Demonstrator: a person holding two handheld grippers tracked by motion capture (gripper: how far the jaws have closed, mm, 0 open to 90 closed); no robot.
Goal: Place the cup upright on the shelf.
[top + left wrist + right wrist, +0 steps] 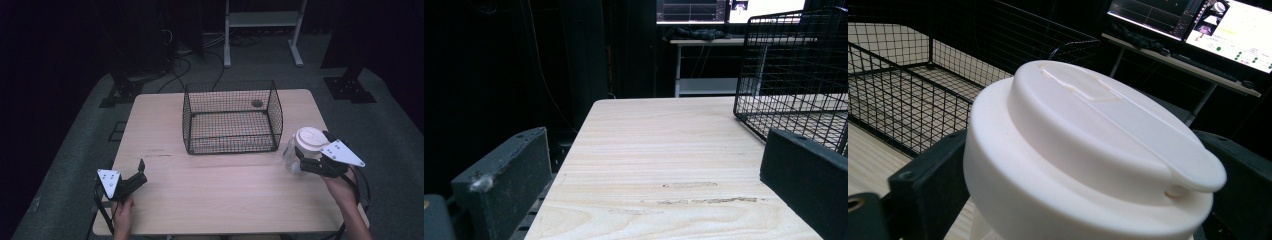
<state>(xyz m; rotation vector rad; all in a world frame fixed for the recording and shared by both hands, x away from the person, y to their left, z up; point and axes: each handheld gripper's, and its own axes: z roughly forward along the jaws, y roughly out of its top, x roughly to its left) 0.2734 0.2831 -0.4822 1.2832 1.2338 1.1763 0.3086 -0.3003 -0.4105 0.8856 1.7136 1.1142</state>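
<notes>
High view: the right gripper [306,159] grasps a clear bottle [296,152] with a white lid [311,137] at the table's [225,195] right edge, beside the wire basket [231,117]. The left gripper [136,176] sits at the front left corner.

Left gripper view: jaws spread, nothing between, over bare wood.

Right gripper view: jaws flank the lid [1088,150].

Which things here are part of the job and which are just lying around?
In the job:
bottle, clear with a white lid, between the right gripper's jaws
wire basket, beside the bottle
table

Lying about:
left gripper, open over bare table
monitors and shelf behind
</notes>
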